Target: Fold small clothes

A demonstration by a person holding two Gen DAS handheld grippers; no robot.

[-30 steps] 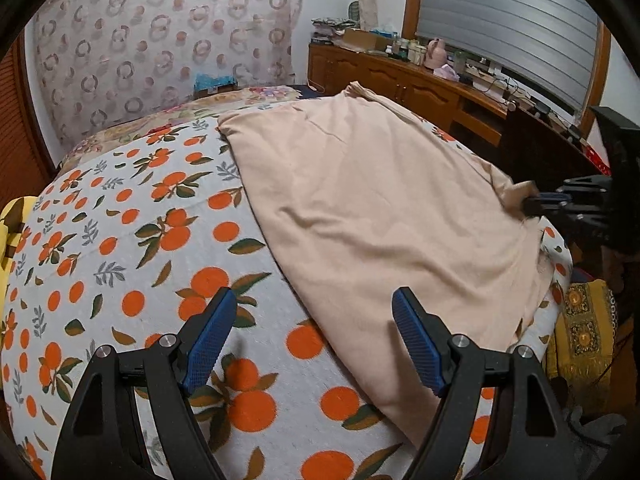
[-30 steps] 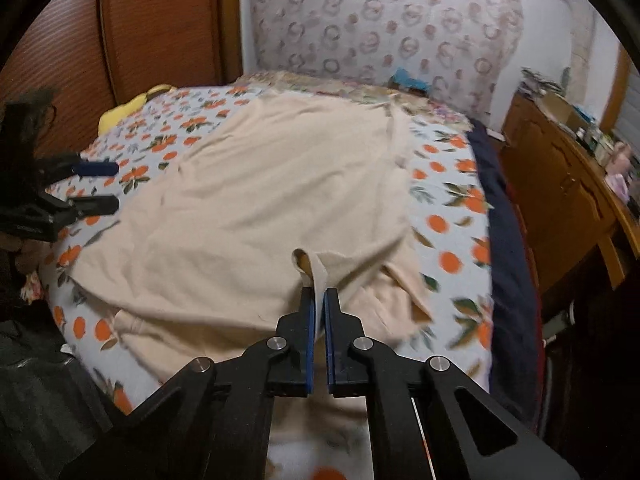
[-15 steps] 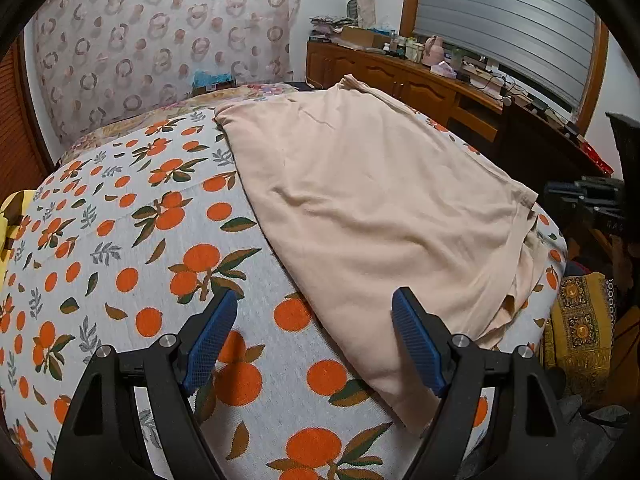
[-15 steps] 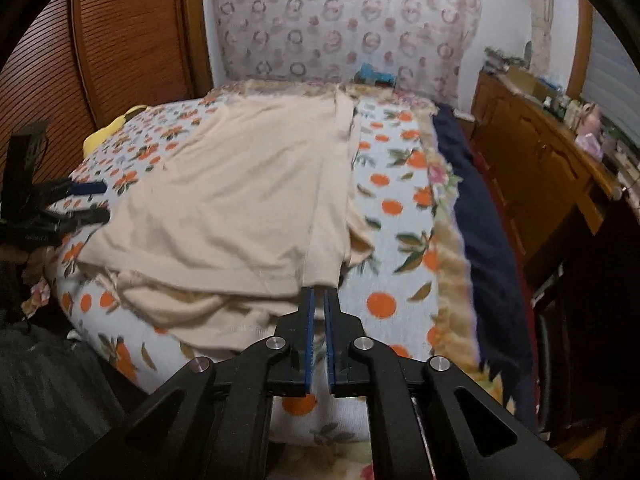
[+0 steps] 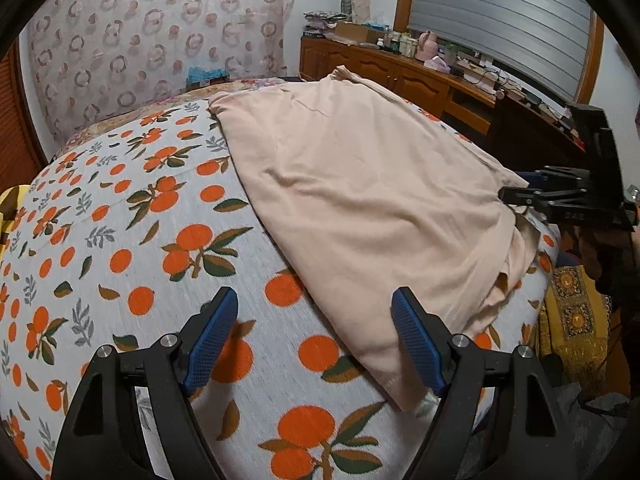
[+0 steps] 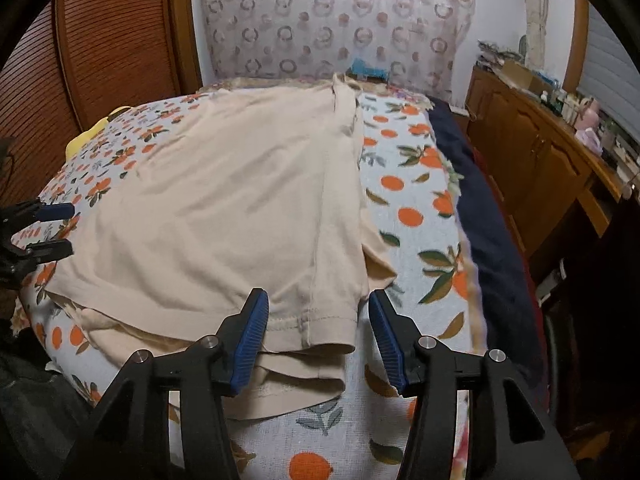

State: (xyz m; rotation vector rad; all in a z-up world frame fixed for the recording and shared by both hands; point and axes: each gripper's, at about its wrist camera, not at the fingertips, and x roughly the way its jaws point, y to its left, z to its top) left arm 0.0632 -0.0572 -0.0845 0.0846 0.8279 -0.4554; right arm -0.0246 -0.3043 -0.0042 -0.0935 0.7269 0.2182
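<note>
We had a beige garment [image 6: 240, 200] spread on the bed [image 6: 416, 184], lying along the bed's near edge and reaching back toward the head end, with one side already folded over so that a hemmed edge sat on top near the right corner of the cloth. Our right gripper [image 6: 318, 336] was held with its jaws spread wide, one on each side of that hemmed corner and gripping nothing. Our left gripper [image 5: 314, 336] was also wide open and empty, poised above the orange-print bedcover just beside the garment's left corner, whose tip hung over the near edge.

We judged the step in hand to be the next fold, with both corners waiting to be taken. To do it well, we would lower each gripper until one pad slid beneath all the layers at its corner, since the right side showed at least two layers stacked and a shallow bite would lift only the top one. We would close on both corners together and keep the near edge taut between them, so the thin cloth carried over flat rather than bunching. The loose folds under the right corner looked likely to drag.
</note>
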